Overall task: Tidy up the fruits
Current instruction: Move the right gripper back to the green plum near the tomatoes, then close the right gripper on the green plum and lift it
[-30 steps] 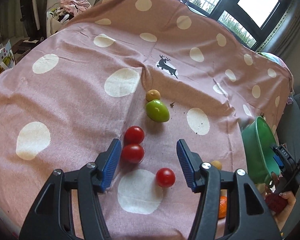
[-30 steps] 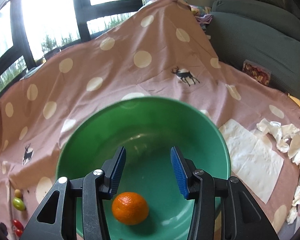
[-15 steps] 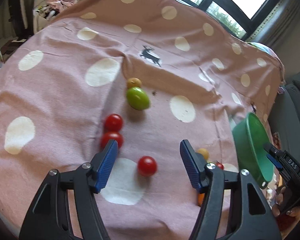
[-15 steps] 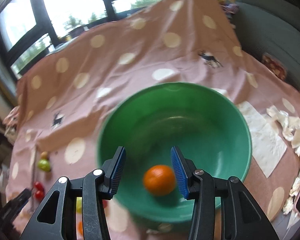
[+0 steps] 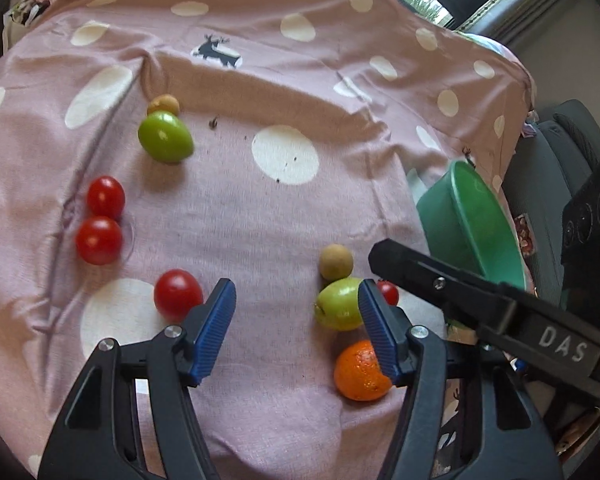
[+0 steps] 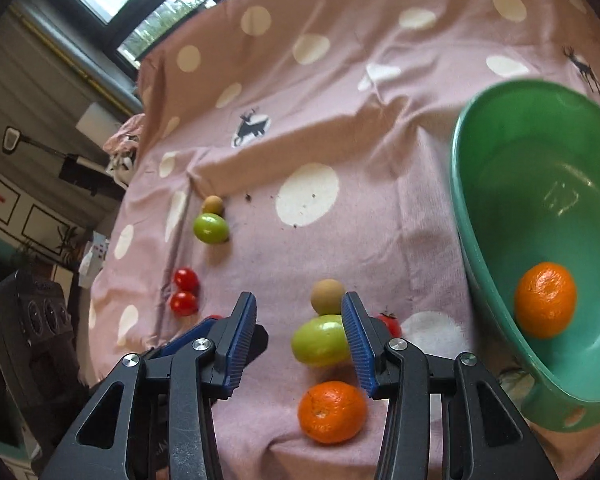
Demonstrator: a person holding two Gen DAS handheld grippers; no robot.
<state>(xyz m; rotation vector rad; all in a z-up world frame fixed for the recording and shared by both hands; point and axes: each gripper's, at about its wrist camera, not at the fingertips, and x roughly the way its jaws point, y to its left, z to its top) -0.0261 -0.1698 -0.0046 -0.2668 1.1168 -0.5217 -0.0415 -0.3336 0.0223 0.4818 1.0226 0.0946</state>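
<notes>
Small red tomato [image 5: 389, 292] half hidden behind left gripper [image 5: 293, 316] finger; bowl [image 6: 500, 264] cut off at edge.

Right gripper [image 6: 298, 342] swung off bowl [image 6: 466, 208] to near orange [image 6: 332, 412].

You're in a home living room. A pink polka-dot reindeer cloth [image 6: 340, 128] drapes the table, with a grey sofa [image 5: 556, 168] and dark-framed windows [image 6: 140, 8] close by.

Soft window daylight, fisheye-warped edges, slight blur.
</notes>
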